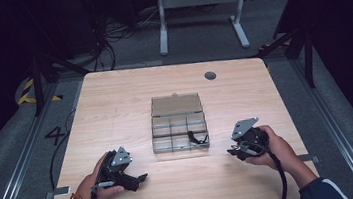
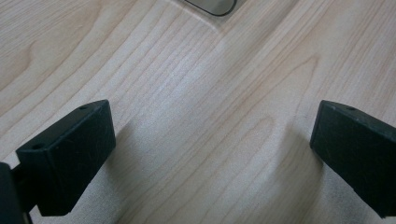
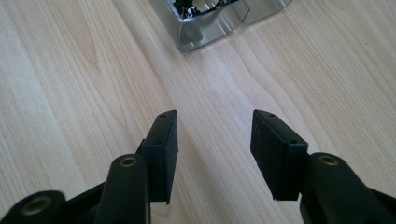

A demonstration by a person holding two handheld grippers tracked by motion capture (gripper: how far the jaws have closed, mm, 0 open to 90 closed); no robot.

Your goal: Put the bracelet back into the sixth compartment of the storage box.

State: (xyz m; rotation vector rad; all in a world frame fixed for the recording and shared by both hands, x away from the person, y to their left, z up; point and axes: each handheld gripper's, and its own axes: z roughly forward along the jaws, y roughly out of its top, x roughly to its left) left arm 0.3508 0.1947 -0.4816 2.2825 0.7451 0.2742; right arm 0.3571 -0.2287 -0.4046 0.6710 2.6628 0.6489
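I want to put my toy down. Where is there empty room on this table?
Lots of bare wood on the table: left of the clear box, right of it, and behind it up to the round grey cap. The front edge is crowded: left gripper and right gripper.

A white-legged desk (image 1: 199, 6) and cables (image 1: 106, 34) stand beyond the table (image 1: 114, 101).

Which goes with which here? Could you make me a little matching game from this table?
Things:
1. left tool
2. right tool
3. clear box
4. lid

Descriptions:
A. folded back, on the far side of the box
B. jaws wide apart over bare wood
C. middle of the table, with small compartments
D. jaws partly apart, nothing between them

Pairs: 1-B, 2-D, 3-C, 4-A
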